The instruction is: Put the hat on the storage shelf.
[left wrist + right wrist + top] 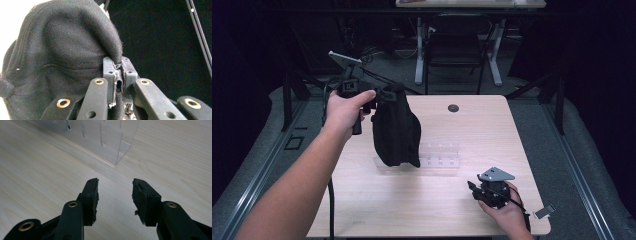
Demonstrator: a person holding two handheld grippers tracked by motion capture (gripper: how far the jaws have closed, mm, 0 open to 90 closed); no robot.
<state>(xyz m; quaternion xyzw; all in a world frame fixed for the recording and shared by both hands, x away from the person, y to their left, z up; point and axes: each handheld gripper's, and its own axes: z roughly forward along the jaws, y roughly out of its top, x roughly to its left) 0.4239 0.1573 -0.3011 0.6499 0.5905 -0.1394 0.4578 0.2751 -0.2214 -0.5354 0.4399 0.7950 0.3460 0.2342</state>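
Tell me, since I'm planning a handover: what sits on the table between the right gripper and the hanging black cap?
In the high view, a clear acrylic rack stands between the right gripper and the black cap; otherwise bare table.

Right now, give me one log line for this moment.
left gripper: shut on black cap, lifted | right gripper: open, empty, above table | clear rack: on table

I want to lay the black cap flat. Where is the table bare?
Bare wood lies between the clear rack and the table's far edge, and along the near edge left of the right claw. The middle is crowded by rack and hanging cap.
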